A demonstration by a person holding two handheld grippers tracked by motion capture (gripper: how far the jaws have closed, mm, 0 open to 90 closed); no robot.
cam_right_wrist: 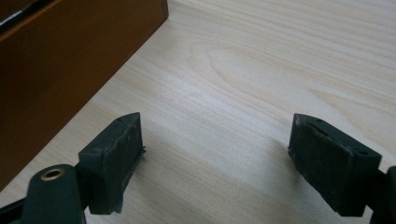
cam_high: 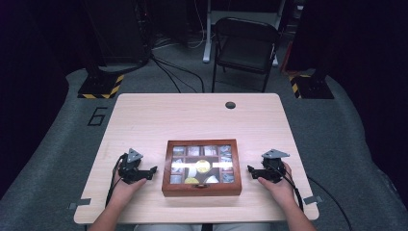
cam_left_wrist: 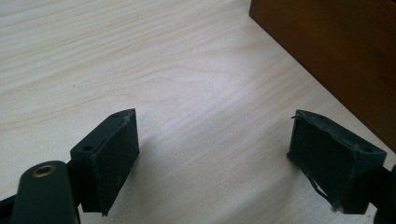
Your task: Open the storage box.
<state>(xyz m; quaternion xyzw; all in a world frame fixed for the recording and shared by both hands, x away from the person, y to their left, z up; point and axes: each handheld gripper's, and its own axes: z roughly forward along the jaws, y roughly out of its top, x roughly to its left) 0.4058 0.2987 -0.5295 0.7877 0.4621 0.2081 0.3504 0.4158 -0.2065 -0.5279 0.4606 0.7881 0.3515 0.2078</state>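
Pale wood-grain table (cam_high: 192, 115) w/ grommet hole (cam_high: 230, 105) at far edge; folding chair (cam_high: 245, 43) beyond, grey floor. Glass-lid wooden box (cam_high: 201, 167) near-centre, contents too blurred to tell. Left gripper (cam_high: 150, 172) & right gripper (cam_high: 252, 171) flank it, both spread, empty.

Table (cam_high: 144, 120): light wood-grain top, rounded corners, with a dark round hole (cam_high: 230, 105) near its far edge. Tape marks (cam_high: 79, 203) at the near left and near right corners.

Folding chair (cam_high: 245, 45): black, standing beyond the table's far side on grey floor.

Stand bases (cam_high: 101, 86): two, with yellow-black hazard striping, left and right of the chair.

Floor marking: numeral "6" (cam_high: 97, 116), left of the table.

Cables (cam_high: 175, 72): dark, trailing across the floor.
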